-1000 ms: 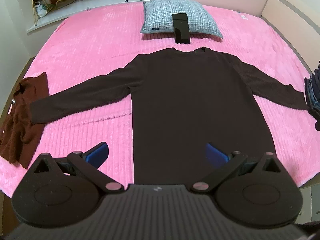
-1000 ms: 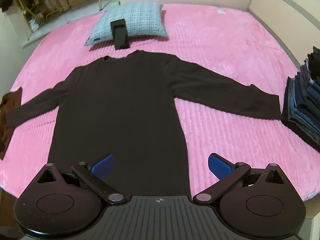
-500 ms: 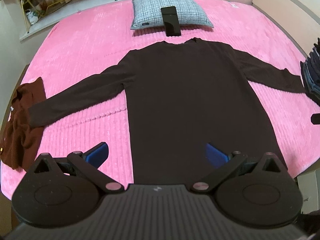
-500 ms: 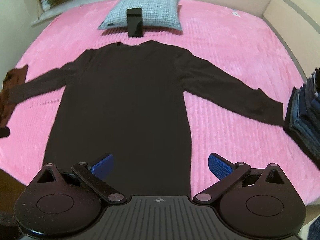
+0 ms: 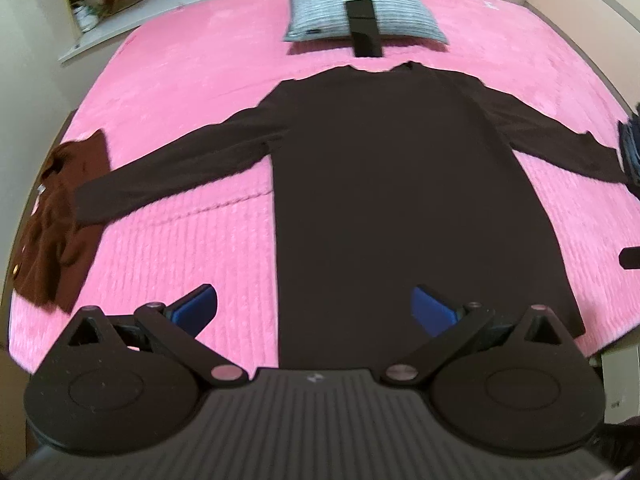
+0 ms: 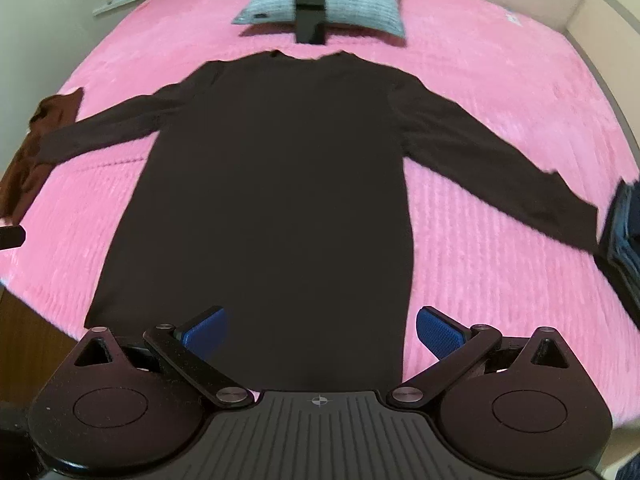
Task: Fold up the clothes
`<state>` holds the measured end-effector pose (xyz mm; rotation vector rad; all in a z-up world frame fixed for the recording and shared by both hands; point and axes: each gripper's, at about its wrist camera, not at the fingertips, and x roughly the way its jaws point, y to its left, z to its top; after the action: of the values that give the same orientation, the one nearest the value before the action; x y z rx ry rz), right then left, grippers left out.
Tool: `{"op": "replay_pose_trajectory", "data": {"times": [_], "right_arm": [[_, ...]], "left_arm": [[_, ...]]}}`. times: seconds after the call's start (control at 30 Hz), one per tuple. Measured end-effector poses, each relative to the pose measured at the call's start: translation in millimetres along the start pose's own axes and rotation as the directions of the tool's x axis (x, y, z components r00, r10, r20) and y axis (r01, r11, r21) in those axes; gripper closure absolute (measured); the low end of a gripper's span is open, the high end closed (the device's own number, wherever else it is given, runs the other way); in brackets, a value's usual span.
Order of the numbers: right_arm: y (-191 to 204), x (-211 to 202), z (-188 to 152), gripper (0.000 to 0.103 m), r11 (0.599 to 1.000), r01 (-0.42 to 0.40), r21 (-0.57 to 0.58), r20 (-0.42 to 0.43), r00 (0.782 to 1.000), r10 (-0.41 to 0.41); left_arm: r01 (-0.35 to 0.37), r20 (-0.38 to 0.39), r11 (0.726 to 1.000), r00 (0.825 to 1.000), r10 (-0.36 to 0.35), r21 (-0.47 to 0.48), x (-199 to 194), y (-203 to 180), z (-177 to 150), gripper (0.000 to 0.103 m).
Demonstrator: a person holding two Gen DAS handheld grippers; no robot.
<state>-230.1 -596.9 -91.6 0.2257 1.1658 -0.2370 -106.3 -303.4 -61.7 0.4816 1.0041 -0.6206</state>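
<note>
Both tools have drifted a little over the last second, and the view from each has swung so the dark brown long-sleeved knit top (image 5: 400, 184) now sits more squarely ahead; the top itself has not shifted at all. It lies flat on the pink ribbed plush bedspread (image 5: 192, 248), neckline toward the grey tweed pillow (image 5: 332, 12), sleeves spread out to either side, hem at the near edge of the bed. To me that reads as lining up for the first fold, with nothing folded yet.

The left gripper (image 5: 314, 306) hangs above the hem with its blue pads wide apart and nothing between them. The right gripper (image 6: 320, 330) is the same, spread wide and empty, over the lower part of the body.

There is no basket or box here. The nearest thing to storage is the stack of folded dark blue clothes (image 6: 624, 224) at the right edge, touching the right cuff. A crumpled rust-brown garment (image 5: 60, 216) lies under the left cuff, and a black rectangular device (image 5: 362, 26) leans on the pillow
</note>
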Motion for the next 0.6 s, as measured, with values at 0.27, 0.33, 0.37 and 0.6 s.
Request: {"op": "replay_pose_trajectory", "data": {"times": [0.27, 0.33, 0.37, 0.6], "right_arm": [[41.1, 1.7, 20.1, 0.000, 0.971, -0.150, -0.186, 0.095, 0.981, 0.169], [66.1, -0.3, 30.9, 0.000, 0.949, -0.174, -0.261, 0.125, 0.969, 0.212], [78.7, -1.4, 36.2, 0.000, 0.936, -0.184, -0.299, 0.139, 0.962, 0.233], [204.4, 18.1, 76.5, 0.001, 0.826, -0.175, -0.535, 0.210, 0.920, 0.331]], "left_arm": [[-0.107, -0.004, 0.985, 0.994, 0.108, -0.135, -21.2, 47.0, -24.6, 0.001], [-0.144, -0.017, 0.974, 0.990, 0.143, -0.173, -22.5, 70.1, -30.4, 0.001], [-0.159, -0.023, 0.969, 0.987, 0.158, -0.187, -21.5, 83.3, -32.2, 0.001], [-0.226, 0.005, 0.970, 0.974, 0.227, -0.094, 1.2, 190.1, -28.8, 0.001]]}}
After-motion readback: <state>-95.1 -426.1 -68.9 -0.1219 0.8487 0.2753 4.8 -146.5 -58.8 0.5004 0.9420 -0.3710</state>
